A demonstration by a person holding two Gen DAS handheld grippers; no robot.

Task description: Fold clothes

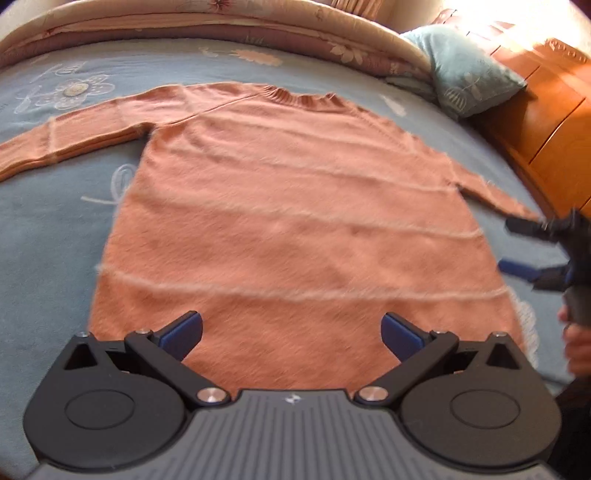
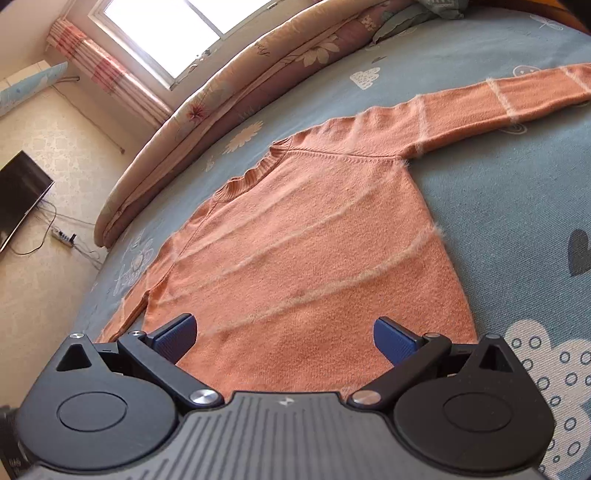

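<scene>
An orange sweater (image 1: 295, 206) with thin pale stripes lies flat on the blue bed sheet (image 1: 44, 229), collar at the far side, both sleeves spread outward. My left gripper (image 1: 291, 332) hovers open above the sweater's lower hem, nothing between its fingers. In the right wrist view the same sweater (image 2: 303, 243) lies ahead, its right sleeve (image 2: 498, 107) stretched to the upper right. My right gripper (image 2: 284, 338) is open over the hem near the sweater's lower edge. That right gripper also shows at the left view's right edge (image 1: 517, 245), open, beside the sweater's side, held by a hand (image 1: 576, 343).
A rolled floral quilt (image 1: 221, 22) runs along the bed's far side. A light blue pillow (image 1: 469, 70) leans on the wooden headboard (image 1: 546, 122). In the right wrist view, a window (image 2: 177, 26), curtain (image 2: 107, 70), dark screen (image 2: 18, 199) and power strip (image 2: 62, 234) on the floor.
</scene>
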